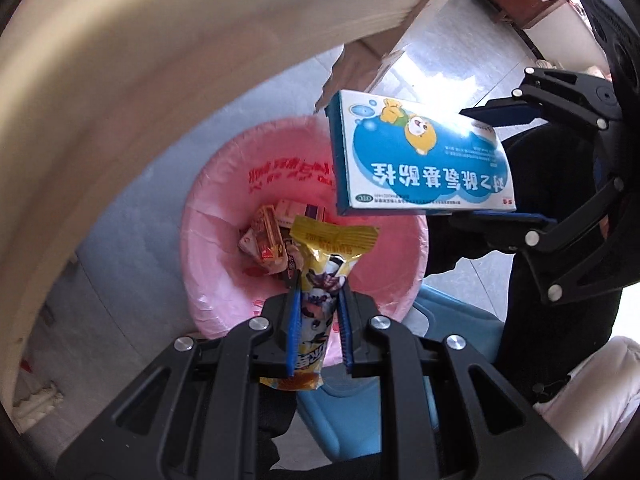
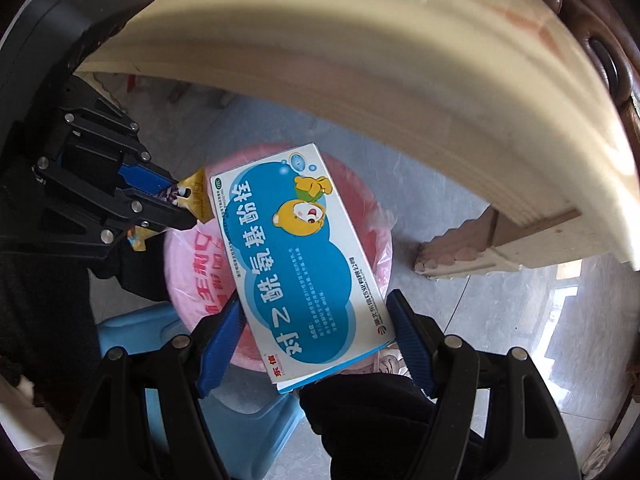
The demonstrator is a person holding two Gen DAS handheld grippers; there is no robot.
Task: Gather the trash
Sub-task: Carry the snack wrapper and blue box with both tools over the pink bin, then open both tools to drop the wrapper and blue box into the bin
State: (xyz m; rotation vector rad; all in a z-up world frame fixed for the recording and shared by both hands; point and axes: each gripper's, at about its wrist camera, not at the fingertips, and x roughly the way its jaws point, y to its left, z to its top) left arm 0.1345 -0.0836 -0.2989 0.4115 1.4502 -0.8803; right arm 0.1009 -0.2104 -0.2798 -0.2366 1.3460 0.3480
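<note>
My left gripper [image 1: 318, 292] is shut on a yellow snack wrapper [image 1: 320, 272] and hangs it over a bin lined with a pink bag [image 1: 224, 200]. Several wrappers [image 1: 266, 242] lie at the bottom of the bin. My right gripper [image 2: 314, 304] is shut on a blue and white medicine box [image 2: 296, 256] with a cartoon bear, held flat above the same pink bin [image 2: 192, 276]. In the left wrist view the box [image 1: 416, 160] hangs at the upper right with the right gripper [image 1: 516, 164] behind it. The left gripper [image 2: 176, 204] and wrapper [image 2: 196, 192] show at the left of the right wrist view.
A cream table edge [image 1: 120, 80] arches over the bin, with a carved table leg [image 2: 460, 248] on the grey tiled floor. A light blue plastic stool [image 1: 360, 400] stands beside the bin, near dark trouser legs [image 2: 360, 420].
</note>
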